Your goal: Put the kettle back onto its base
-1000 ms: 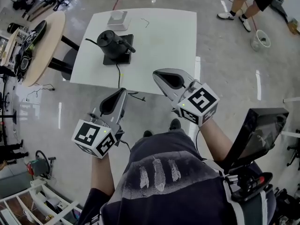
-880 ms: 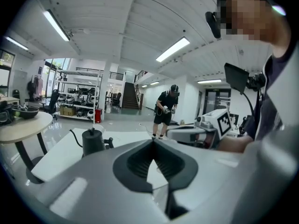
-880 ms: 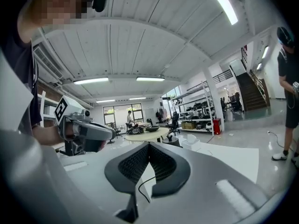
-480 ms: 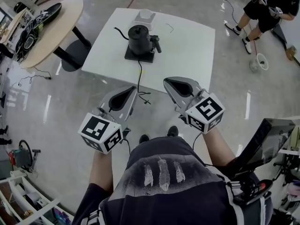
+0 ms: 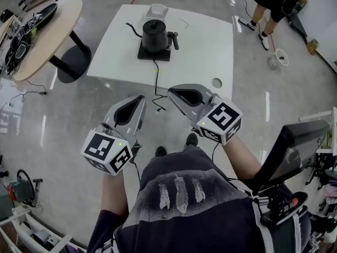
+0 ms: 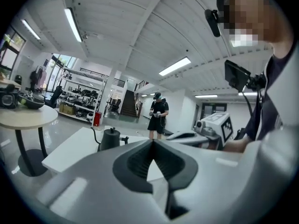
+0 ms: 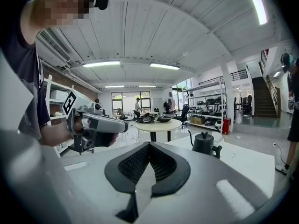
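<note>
Head view shows the kettle sitting on its black base toward the far side of the white table, spout pointing left. Both grippers are held side by side in front of the person, by the table's near edge and well apart from the kettle. The left gripper and right gripper each have their jaws closed together with nothing between them.

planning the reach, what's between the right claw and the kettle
In the head view, only bare white table and the black power cord lie between the right claw and the kettle.
</note>
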The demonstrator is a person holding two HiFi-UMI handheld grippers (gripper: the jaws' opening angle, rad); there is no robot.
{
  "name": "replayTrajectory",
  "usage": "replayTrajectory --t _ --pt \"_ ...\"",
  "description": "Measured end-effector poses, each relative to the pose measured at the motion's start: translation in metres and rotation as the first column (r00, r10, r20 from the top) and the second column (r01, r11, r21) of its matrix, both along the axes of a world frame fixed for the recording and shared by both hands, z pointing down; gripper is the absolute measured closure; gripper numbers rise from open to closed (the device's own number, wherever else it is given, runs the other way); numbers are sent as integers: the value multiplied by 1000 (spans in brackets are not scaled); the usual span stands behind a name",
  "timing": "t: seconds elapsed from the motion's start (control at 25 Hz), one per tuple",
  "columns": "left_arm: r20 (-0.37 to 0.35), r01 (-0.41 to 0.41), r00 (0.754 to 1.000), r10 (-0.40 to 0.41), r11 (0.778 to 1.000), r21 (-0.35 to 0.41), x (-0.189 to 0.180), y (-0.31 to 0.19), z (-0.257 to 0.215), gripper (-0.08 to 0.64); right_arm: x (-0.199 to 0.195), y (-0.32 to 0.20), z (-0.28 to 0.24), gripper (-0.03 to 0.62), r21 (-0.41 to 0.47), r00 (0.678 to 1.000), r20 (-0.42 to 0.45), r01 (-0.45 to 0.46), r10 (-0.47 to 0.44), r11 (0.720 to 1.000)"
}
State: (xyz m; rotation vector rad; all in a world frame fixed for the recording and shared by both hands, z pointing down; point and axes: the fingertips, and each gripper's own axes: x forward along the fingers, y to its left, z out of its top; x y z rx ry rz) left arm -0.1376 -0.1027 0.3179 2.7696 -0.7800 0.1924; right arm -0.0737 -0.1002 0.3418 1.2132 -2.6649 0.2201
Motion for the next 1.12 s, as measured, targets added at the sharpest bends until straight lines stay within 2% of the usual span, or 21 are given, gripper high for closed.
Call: replayTrajectory --t 0.24,0.32,0.44,0.52,0.64,0.8,0.96,1.12 --pt "-14 -61 998 61 998 -31 -10 14 21 558 -9 21 7 591 -6 997 -20 -68 68 998" --pt "-25 -89 996 88 995 -51 -1 16 34 559 -2 30 16 591 -12 994 -30 -102 101 995" --pt "-37 -176 984 173 982 -76 24 25 47 559 16 47 27 591 -36 983 -43 -181 180 983" --pt "-40 -236 972 233 968 -82 37 32 47 560 27 55 27 591 -49 971 -37 -240 238 970" --pt "-33 -283 959 281 955 -85 50 38 43 558 42 65 22 591 -54 956 -26 -293 292 955" --pt "-3 -290 957 291 954 -78 62 45 40 560 55 80 17 591 -43 946 -2 -324 324 945" --pt "16 -261 965 263 963 -65 71 50 37 560 63 92 13 591 -21 951 21 -307 307 952" --pt "47 -282 957 285 957 -64 95 75 35 560 79 116 8 591 -10 952 51 -303 303 953"
